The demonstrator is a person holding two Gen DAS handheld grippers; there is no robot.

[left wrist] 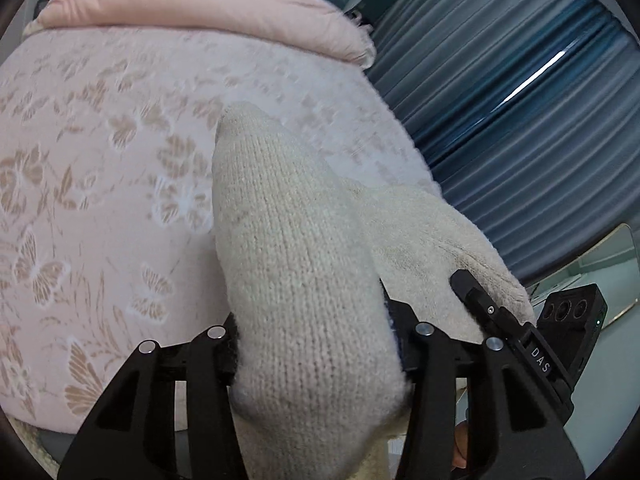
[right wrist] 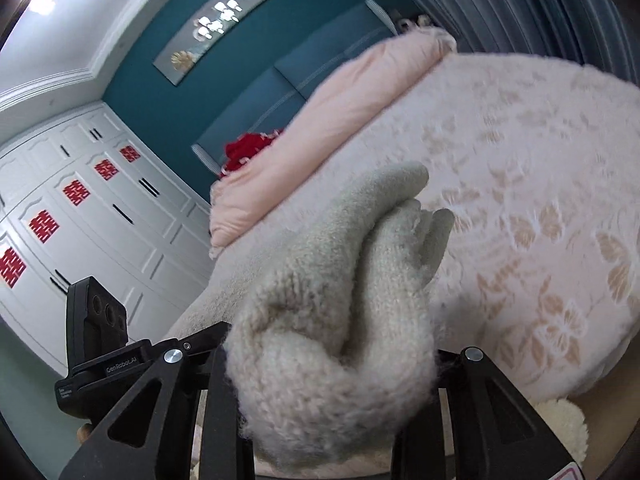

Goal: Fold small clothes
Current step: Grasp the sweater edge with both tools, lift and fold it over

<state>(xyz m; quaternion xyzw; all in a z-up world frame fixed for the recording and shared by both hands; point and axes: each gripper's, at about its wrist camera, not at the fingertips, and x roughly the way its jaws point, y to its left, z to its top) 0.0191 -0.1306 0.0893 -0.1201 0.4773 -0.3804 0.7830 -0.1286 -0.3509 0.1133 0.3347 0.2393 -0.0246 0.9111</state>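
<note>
A cream knitted garment (left wrist: 296,264) is bunched between the fingers of my left gripper (left wrist: 316,344), which is shut on it; its free end reaches out over the bed. In the right wrist view the same cream knit (right wrist: 340,320) is folded thickly between the fingers of my right gripper (right wrist: 332,364), which is shut on it. The right gripper's body (left wrist: 520,332) shows at the left view's lower right, close beside the knit. The fingertips of both grippers are hidden by the fabric.
A pink bedspread with a butterfly pattern (left wrist: 100,200) covers the bed below, also seen in the right wrist view (right wrist: 540,200). A pink folded quilt (left wrist: 192,4) lies at the bed's head. Blue pleated curtains (left wrist: 520,120) hang at the right. White wardrobes (right wrist: 80,220) stand at the left.
</note>
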